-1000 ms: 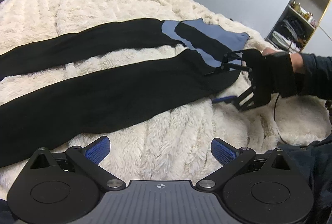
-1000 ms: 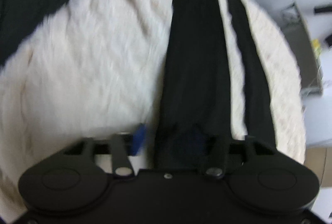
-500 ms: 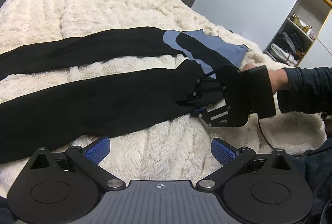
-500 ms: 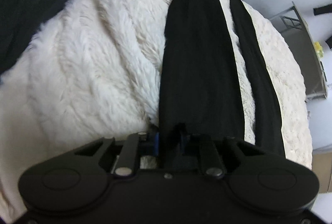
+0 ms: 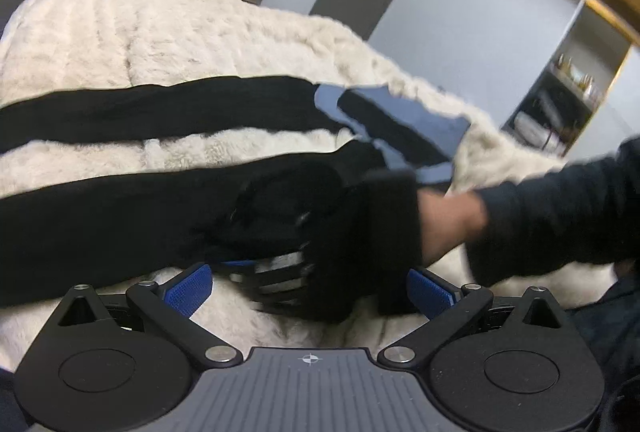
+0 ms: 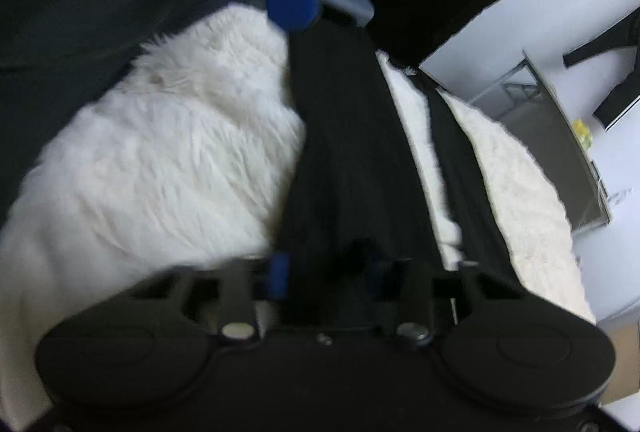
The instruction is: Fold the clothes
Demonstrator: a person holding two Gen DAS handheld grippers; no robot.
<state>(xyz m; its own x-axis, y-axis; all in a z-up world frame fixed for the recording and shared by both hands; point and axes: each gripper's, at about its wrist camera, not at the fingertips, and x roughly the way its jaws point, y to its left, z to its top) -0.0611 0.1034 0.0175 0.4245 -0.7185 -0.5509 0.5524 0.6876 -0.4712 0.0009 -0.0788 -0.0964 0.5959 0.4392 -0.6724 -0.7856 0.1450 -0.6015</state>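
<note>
We note the right gripper [image 6: 324,264], clamped on the near leg of the black trousers [image 5: 120,216], has travelled from centre right toward lower centre, beginning a fold; left gripper [image 5: 308,282] stands wide.

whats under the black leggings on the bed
A fluffy cream blanket lies under the black leggings, showing around and between both legs. Whatever is beneath the blanket is covered.
</note>
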